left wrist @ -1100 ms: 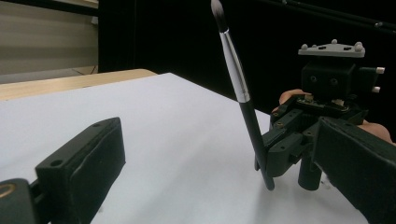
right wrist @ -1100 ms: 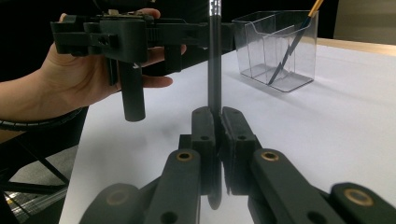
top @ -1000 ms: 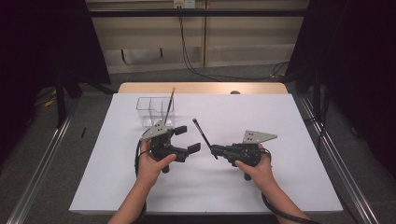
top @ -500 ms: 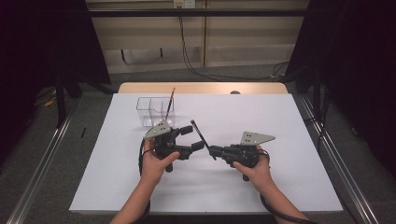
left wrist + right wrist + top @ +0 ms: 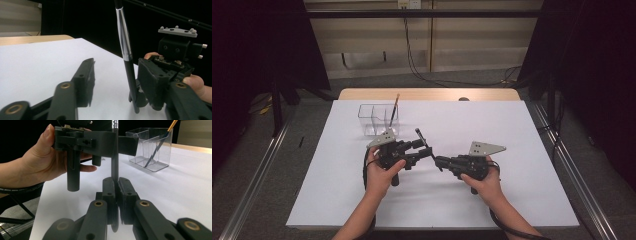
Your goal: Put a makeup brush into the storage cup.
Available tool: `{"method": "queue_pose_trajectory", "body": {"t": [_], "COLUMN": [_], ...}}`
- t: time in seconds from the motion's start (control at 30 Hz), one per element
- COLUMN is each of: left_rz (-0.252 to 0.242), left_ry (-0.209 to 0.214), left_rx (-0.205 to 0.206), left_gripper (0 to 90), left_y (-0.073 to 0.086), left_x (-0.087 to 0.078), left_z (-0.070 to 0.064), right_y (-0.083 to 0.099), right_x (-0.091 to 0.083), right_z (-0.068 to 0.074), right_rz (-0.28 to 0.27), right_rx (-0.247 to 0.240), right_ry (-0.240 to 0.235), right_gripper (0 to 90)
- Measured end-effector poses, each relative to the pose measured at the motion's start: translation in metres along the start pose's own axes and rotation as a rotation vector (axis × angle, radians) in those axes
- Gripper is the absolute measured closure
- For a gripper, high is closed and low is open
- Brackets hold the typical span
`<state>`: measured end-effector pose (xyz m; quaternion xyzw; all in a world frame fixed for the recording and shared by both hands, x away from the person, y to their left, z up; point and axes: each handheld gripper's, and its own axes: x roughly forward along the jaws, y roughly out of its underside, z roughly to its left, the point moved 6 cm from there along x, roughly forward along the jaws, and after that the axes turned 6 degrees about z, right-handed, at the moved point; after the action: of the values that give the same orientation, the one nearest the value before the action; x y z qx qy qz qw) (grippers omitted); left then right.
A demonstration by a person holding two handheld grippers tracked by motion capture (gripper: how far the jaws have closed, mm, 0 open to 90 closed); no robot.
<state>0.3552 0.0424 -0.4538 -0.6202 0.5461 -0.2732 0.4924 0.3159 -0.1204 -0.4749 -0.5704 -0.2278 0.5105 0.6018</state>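
A black brush (image 5: 425,144) with a silver ferrule (image 5: 124,35) stands tilted over the white table. My right gripper (image 5: 438,161) is shut on its lower handle (image 5: 114,162), and its jaws meet around the stem (image 5: 115,188). My left gripper (image 5: 424,148) is open, with one jaw on each side of the brush. In the left gripper view the stem (image 5: 131,80) rises between my left gripper (image 5: 120,82) jaws, close to the right one. The right gripper's body (image 5: 175,48) sits just behind it.
A clear divided box (image 5: 378,119) stands at the back left of the white table cover (image 5: 512,125), with an orange-handled brush (image 5: 394,109) leaning in it. The right gripper view shows the same box (image 5: 150,147) behind the left gripper (image 5: 95,142).
My left gripper has moved right, and its open jaws now straddle the brush. The right gripper has kept its hold and shifted slightly left.
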Motion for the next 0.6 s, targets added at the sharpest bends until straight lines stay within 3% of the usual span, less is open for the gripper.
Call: {"method": "queue_pose_trajectory", "body": {"t": [0.3, 0.47, 0.6], "left_rz": [-0.006, -0.005, -0.011], "left_ry": [-0.008, 0.014, 0.024], "left_rx": [-0.01, -0.038, -0.034], "left_gripper": [59.3, 66.5, 71.2], "left_y": [0.0017, 0.0029, 0.0033], "left_x": [-0.0001, 0.0006, 0.0007], "left_z": [-0.0007, -0.0013, -0.002], "right_y": [0.0007, 0.0014, 0.0014], "right_x": [0.0008, 0.001, 0.0013], "right_z": [0.0003, -0.0001, 0.0], "right_rz": [0.001, 0.005, 0.002], "right_rx": [0.004, 0.002, 0.001], "right_ry": [0.015, 0.024, 0.034], "right_gripper": [85.0, 85.0, 85.0]}}
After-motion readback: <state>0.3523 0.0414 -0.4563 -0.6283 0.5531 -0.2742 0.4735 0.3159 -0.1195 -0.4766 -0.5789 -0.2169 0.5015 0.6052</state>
